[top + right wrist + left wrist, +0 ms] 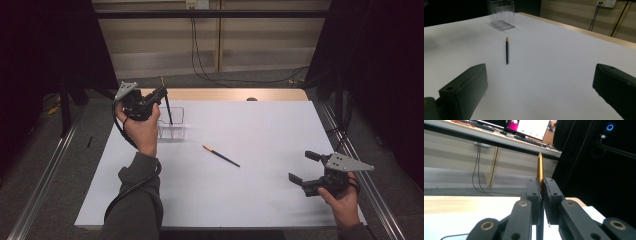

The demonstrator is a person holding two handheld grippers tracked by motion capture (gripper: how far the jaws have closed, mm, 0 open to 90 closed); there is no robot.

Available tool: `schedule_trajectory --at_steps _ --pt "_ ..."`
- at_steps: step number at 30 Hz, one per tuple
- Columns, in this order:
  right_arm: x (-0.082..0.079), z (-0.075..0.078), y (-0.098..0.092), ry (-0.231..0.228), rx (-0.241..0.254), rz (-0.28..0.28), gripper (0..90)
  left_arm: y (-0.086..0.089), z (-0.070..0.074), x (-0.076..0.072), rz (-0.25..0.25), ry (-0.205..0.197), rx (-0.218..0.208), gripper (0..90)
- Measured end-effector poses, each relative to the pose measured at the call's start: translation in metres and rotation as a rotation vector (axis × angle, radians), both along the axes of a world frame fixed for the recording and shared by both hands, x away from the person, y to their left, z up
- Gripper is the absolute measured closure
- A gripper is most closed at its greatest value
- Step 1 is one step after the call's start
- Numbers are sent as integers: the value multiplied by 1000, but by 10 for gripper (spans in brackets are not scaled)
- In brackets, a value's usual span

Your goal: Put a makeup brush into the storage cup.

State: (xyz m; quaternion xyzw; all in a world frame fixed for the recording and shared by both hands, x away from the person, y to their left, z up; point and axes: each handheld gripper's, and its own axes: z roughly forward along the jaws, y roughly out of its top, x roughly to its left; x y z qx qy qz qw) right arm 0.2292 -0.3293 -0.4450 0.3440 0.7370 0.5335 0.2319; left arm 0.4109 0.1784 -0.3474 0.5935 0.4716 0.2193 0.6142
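Note:
My left gripper (162,93) is raised over the table's far left and is shut on a dark pencil (168,111). The pencil hangs nearly upright, its lower end over or inside a clear plastic holder (172,128); which of the two I cannot tell. In the left gripper view the pencil's gold end (539,167) sticks up from between the closed jaws of that gripper (542,187). A second dark pencil (221,156) with an orange tip lies flat mid-table, seen also in the right gripper view as pencil (507,51) before the holder (501,12). My right gripper (300,165) rests open near the front right, nothing between its jaws (540,85).
A white sheet (270,125) covers the table, with a wooden strip (235,94) showing along the far edge. Metal rails run down both sides of the table. Cables hang on the wall behind.

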Motion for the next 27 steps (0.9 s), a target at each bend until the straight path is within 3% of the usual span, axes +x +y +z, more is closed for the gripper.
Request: schedule_trajectory --at_steps 10,15,18,27 --pt "0 0 0 1 1 2 0 -6 -4 7 21 -18 -4 842" --pt "0 0 0 -1 2 2 0 -10 -7 10 21 -26 40 843" --pt "0 0 0 0 -3 3 0 -14 -10 13 23 -39 36 843" --pt "0 0 0 -3 -6 9 0 -21 -17 17 30 -50 85 842"
